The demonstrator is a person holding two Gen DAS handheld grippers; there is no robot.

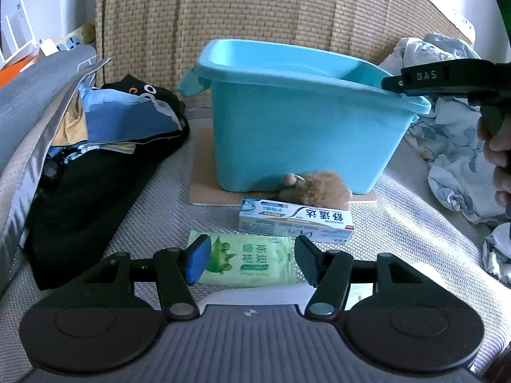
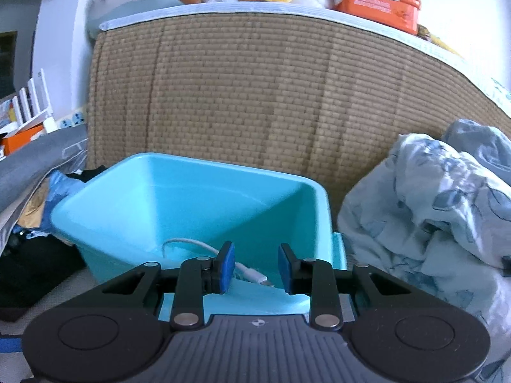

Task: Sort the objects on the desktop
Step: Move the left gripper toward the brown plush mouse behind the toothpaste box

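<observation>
While the person's left gripper [image 1: 250,260] hangs low over the grey woven mat [image 1: 399,223], its blue-padded fingers stand well apart with nothing between them. Just beyond those fingers lies a flat pale-green wet-wipe packet with a leaf print [image 1: 249,263], flat on the mat. Just behind the packet sits a white and light-blue toothpaste carton [image 1: 295,220], lying on its long side. Behind the carton, a small fuzzy brown plush toy [image 1: 314,188] rests against the foot of a turquoise plastic tub [image 1: 300,137], which stands on a thin tan board [image 1: 204,188].

The right gripper [image 2: 255,268] is held over the near rim of that same tub [image 2: 134,210], fingers spread and holding nothing. From the left wrist view it shows as a black bar at the tub's right corner, with the person's hand [image 1: 498,162] around the handle. Inside the tub, on the bottom, lies a white charging cable [image 2: 204,245], its plug end near the gap between the right gripper's pads.

To the left of the tub is a heap of dark and blue clothing [image 1: 127,118]. To the right lies a crumpled pale-blue floral sheet [image 2: 431,204]. A tan woven mat [image 2: 255,95] stands upright behind everything, and an orange first-aid tin [image 2: 377,0] sits on the ledge above it.
</observation>
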